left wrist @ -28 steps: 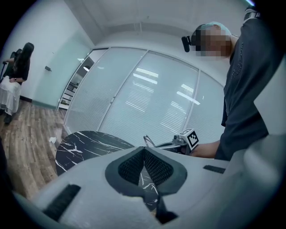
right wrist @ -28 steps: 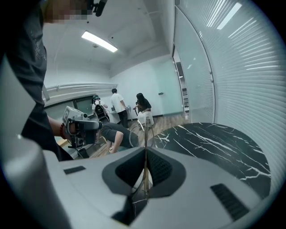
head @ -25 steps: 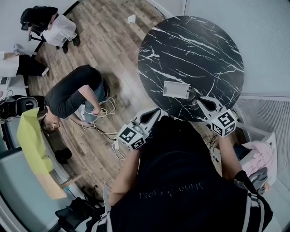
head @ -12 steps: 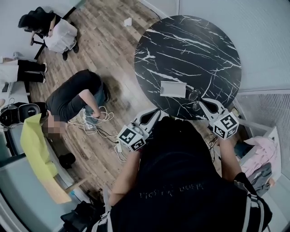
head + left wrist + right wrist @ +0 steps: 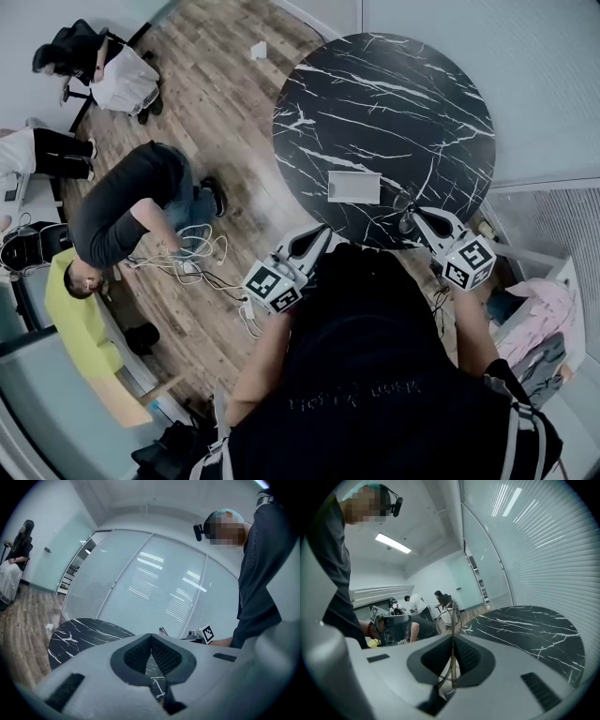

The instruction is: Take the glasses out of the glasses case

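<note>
1. Head view. The pale glasses case (image 5: 354, 186) lies on the black marbled counter (image 5: 394, 94), toward its near edge. The glasses (image 5: 404, 204) are out of it, just right of the case and apart from it, held by the right claw (image 5: 419, 219). The left claw (image 5: 322, 233) hangs at the counter's rim, near-left of the case, touching nothing.
2. Left gripper view. The left claw (image 5: 151, 638) is pressed together with nothing between its pads, and the counter (image 5: 77, 634) lies beyond it. The case does not show here. This claw probably has no further work and is best kept clear of the case.
3. Right gripper view. The right claw (image 5: 453, 641) pinches a thin wire temple of the glasses (image 5: 449, 619), whose lenses stand past its tips above the counter (image 5: 534, 625). The step in hand appears to be setting them down. The wire looks easily bent, so avoid twisting it and lower the glasses level, well away from the case.
</note>
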Demonstrator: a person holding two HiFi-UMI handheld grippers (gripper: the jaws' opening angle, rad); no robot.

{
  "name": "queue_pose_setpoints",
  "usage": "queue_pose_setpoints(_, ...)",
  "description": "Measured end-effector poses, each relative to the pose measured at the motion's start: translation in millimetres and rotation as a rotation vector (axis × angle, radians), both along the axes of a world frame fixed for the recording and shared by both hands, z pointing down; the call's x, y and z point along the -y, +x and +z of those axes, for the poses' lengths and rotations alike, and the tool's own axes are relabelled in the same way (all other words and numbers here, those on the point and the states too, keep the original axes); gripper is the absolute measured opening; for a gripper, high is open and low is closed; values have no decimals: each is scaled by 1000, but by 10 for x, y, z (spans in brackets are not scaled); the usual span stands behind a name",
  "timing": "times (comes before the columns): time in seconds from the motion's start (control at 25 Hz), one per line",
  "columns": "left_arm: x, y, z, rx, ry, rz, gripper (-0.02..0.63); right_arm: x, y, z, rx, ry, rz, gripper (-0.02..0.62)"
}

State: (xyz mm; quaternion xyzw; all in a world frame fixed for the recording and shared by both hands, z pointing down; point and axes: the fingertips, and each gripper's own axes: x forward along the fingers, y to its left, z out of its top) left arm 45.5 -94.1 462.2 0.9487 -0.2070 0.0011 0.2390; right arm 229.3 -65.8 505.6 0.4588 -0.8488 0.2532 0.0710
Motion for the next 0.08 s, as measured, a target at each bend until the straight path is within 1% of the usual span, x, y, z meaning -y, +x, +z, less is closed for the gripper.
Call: queue_pose_setpoints(0.08, 12, 6, -2, -3, -4, -1, 20, -4, 9, 9, 10, -6, 2, 35)
